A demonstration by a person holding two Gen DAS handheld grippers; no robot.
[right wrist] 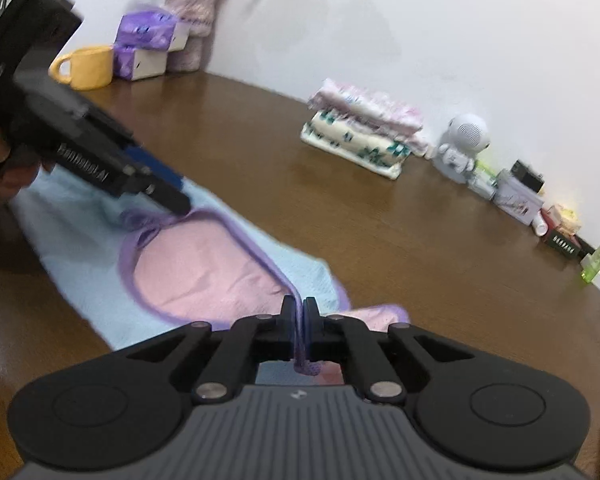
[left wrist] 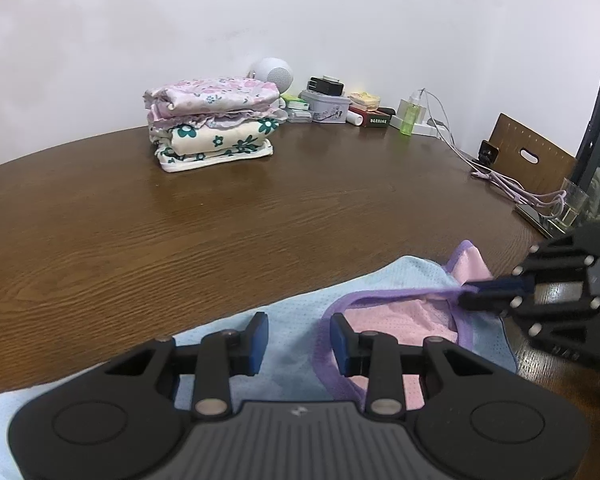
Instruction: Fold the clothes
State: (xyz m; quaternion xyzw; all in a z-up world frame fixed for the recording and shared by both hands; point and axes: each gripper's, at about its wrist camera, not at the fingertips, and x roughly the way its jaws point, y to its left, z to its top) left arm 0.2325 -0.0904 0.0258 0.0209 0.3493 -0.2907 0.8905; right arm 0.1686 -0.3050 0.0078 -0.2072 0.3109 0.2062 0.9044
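While I look along my left gripper (left wrist: 299, 340), the garment (left wrist: 300, 312) lies flat on the near part of the brown wooden table (left wrist: 180, 220), right under the tool. It is a light blue mesh top with purple binding around the neck opening, and pink fabric shows inside that opening. The cloth looks thin and dotted with small holes. My left gripper's jaws stand partly open above it, one blue pad over the blue cloth and the other at the purple binding; nothing is pinched between them, and I cannot tell whether the tips touch the cloth.

Further right in the same view, my right gripper (left wrist: 466, 294) comes in from the side with its jaws pressed together on the purple binding, the fabric pulled into a small ridge there. From the right wrist view the right gripper (right wrist: 299, 320) is closed tight, with a strip of purple binding squeezed between its pads and hanging behind them. The left gripper (right wrist: 176, 196) sits at the far end of the neck opening, a hand (right wrist: 4, 160) behind it.

Well apart from the garment, a stack of folded floral clothes (left wrist: 214, 122) rests toward the wall. A yellow mug (right wrist: 86, 66) stands at the far left of the table.
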